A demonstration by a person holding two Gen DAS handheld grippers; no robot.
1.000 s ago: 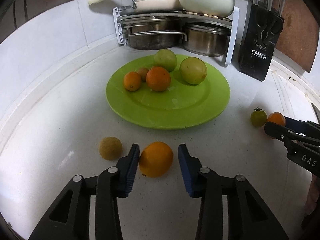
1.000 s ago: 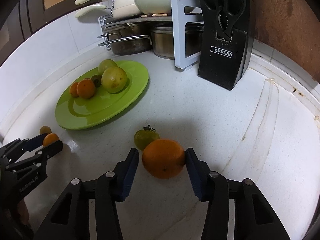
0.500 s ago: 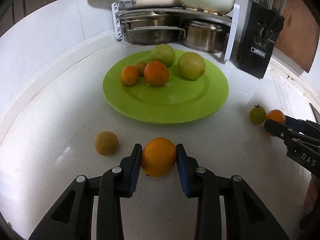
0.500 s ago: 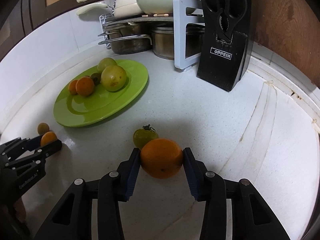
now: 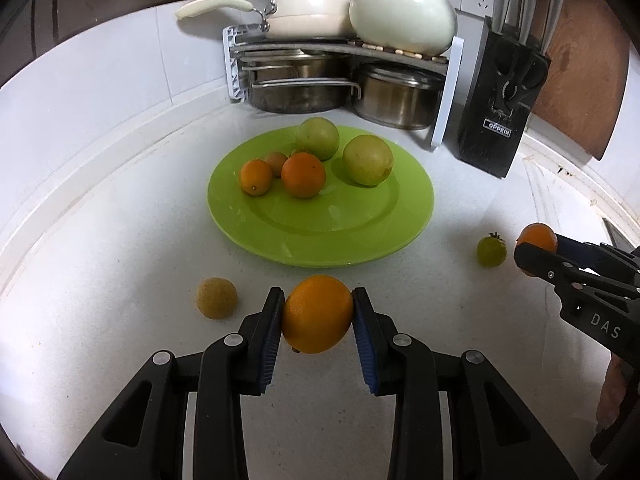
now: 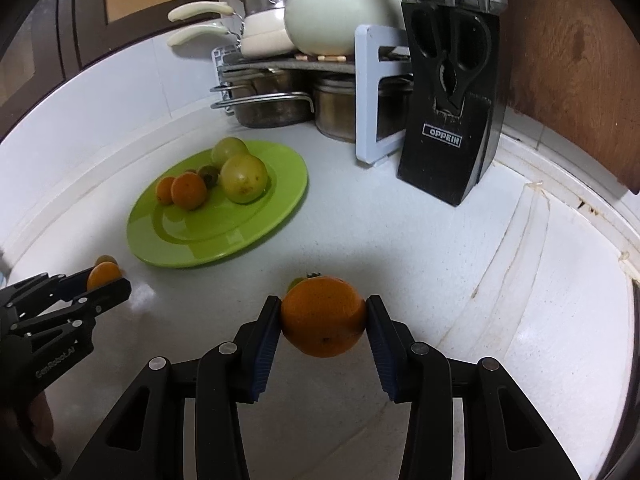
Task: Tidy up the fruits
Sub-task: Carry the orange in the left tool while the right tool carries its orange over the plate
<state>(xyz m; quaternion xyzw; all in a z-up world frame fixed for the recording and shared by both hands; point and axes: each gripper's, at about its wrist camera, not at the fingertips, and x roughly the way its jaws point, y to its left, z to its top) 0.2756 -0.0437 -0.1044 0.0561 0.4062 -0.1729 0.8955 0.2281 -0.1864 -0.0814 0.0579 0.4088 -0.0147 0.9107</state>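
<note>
My left gripper (image 5: 318, 316) is shut on an orange (image 5: 318, 314), held just above the white counter in front of the green plate (image 5: 320, 236). My right gripper (image 6: 322, 320) is shut on another orange (image 6: 323, 316), lifted over a small green tomato (image 6: 296, 283) that it mostly hides. The plate (image 6: 208, 240) holds two oranges, two green-yellow fruits and a small brown one. A small brown fruit (image 5: 216, 298) lies left of my left gripper. The tomato (image 5: 491, 251) also shows in the left wrist view, beside the right gripper (image 5: 534, 248).
A pot rack (image 5: 344, 68) with steel pots, cream pans and a white pot stands behind the plate. A black knife block (image 6: 448, 96) stands at the back right. The counter's raised rim (image 6: 592, 216) curves along the right side.
Both grippers closed on their oranges and lifted them off the counter. The right orange now covers most of the tomato in its view.
</note>
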